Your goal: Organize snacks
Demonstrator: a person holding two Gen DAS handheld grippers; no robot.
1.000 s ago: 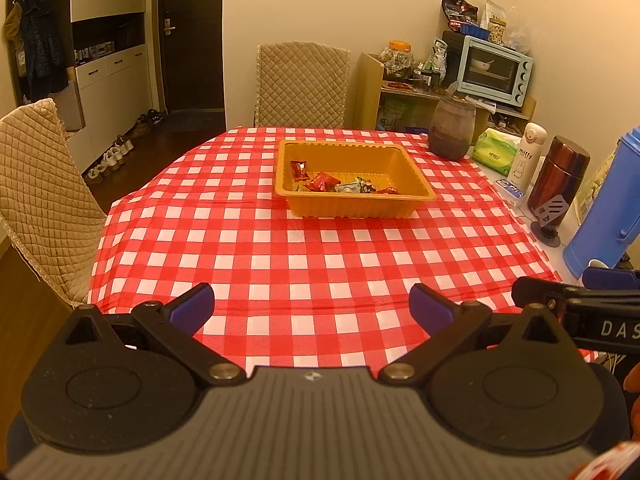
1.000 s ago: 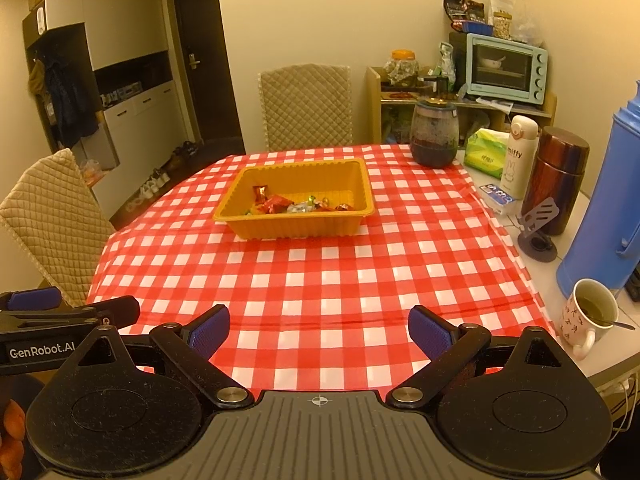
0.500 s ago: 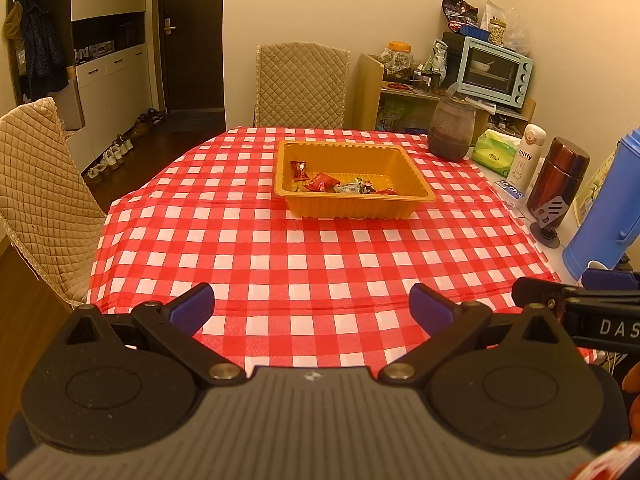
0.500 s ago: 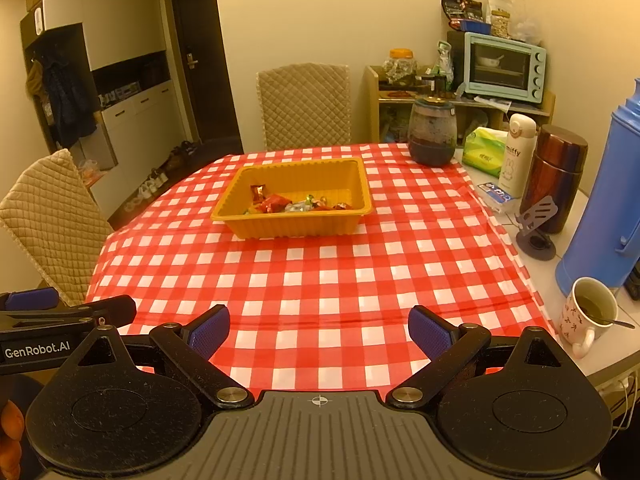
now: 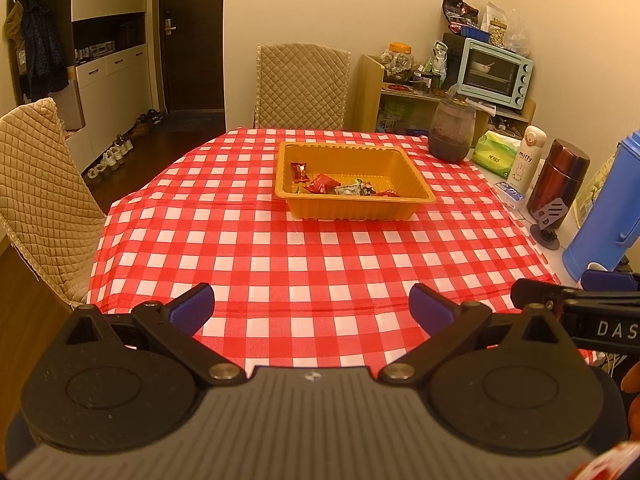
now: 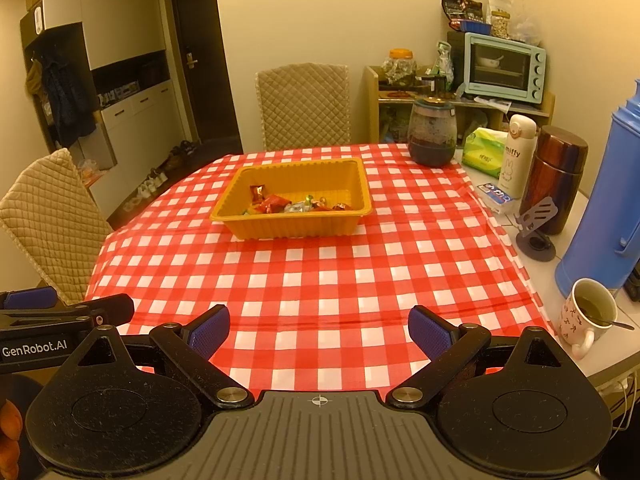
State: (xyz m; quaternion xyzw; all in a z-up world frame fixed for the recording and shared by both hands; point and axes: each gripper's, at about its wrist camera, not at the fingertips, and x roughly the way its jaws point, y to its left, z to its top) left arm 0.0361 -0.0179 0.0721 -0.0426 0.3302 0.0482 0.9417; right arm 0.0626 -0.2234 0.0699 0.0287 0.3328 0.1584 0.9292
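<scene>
An orange tray (image 5: 412, 172) (image 6: 362, 184) sits mid-table on the red checked cloth (image 5: 304, 256) (image 6: 320, 272). Several wrapped snacks (image 5: 340, 187) (image 6: 294, 204) lie inside it along its near wall. My left gripper (image 5: 311, 307) is open and empty, held at the table's near edge, far from the tray. My right gripper (image 6: 319, 330) is open and empty, also at the near edge. Each gripper shows at the side of the other's view: the right one in the left wrist view (image 5: 576, 304), the left one in the right wrist view (image 6: 66, 312).
At the right edge stand a blue thermos (image 6: 608, 200), a mug with a spoon (image 6: 588, 316), a brown flask (image 6: 558, 176), a white bottle (image 6: 516, 156), tissues (image 6: 482, 152) and a dark jar (image 6: 432, 132). Quilted chairs stand at the left (image 6: 48, 224) and far side (image 6: 304, 104).
The right wrist view has shifted slightly, with the tray a little lower in frame. Both grippers stay open and empty.
</scene>
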